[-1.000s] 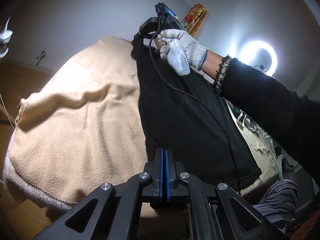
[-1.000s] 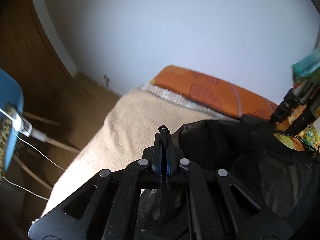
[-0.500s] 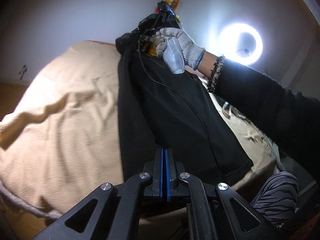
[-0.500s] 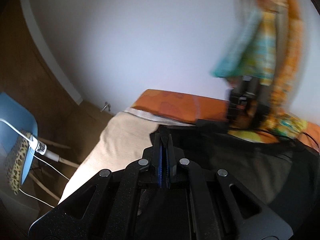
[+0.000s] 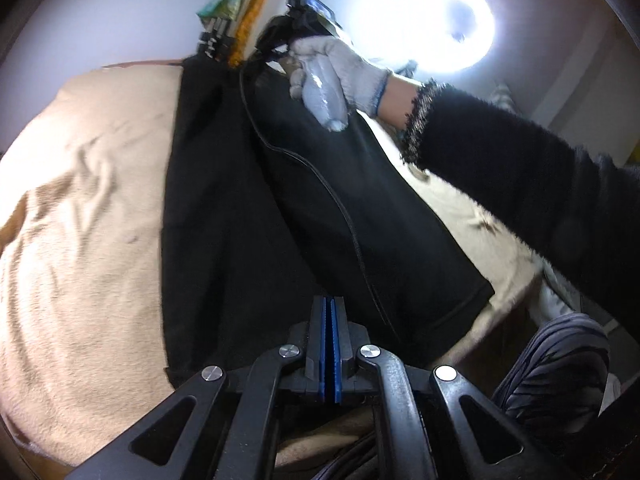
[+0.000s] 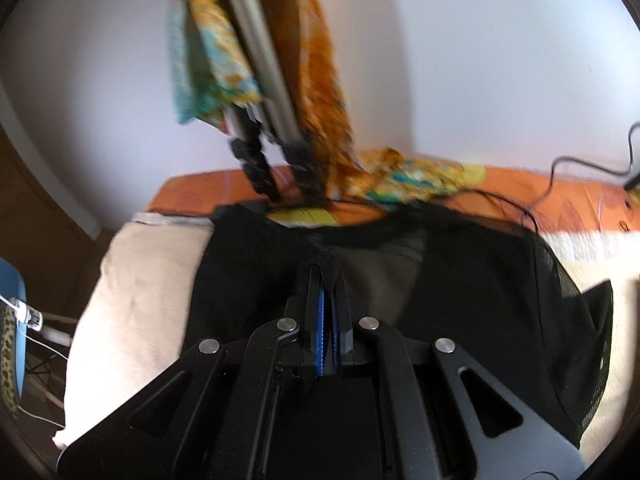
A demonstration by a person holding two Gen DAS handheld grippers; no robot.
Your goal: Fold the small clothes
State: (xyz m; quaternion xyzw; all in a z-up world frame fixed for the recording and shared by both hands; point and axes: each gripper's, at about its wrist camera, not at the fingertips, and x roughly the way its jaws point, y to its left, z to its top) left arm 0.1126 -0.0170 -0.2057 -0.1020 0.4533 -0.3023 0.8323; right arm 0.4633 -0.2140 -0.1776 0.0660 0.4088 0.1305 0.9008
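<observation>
Over the beige blanket [image 5: 80, 220], both grippers pinched one black garment [image 5: 248, 220].

On the left wrist view, the left gripper [image 5: 330, 304] had its blue pads pressed together at the garment's near edge, the cloth stretching away across the blanket toward the far end. Up there a gloved right hand [image 5: 336, 68] gripped the handle of the other tool, a black cable [image 5: 320, 184] trailing down over the fabric. Seen from the right wrist, the right gripper [image 6: 327, 276] was closed on a fold of the same dark cloth, a small tab of it sticking up between the tips. Beyond lay an orange pillow [image 6: 192, 192], tripod legs [image 6: 260, 168] draped with a patterned scarf [image 6: 200, 52], and a ring light [image 5: 432, 28] glared.
</observation>
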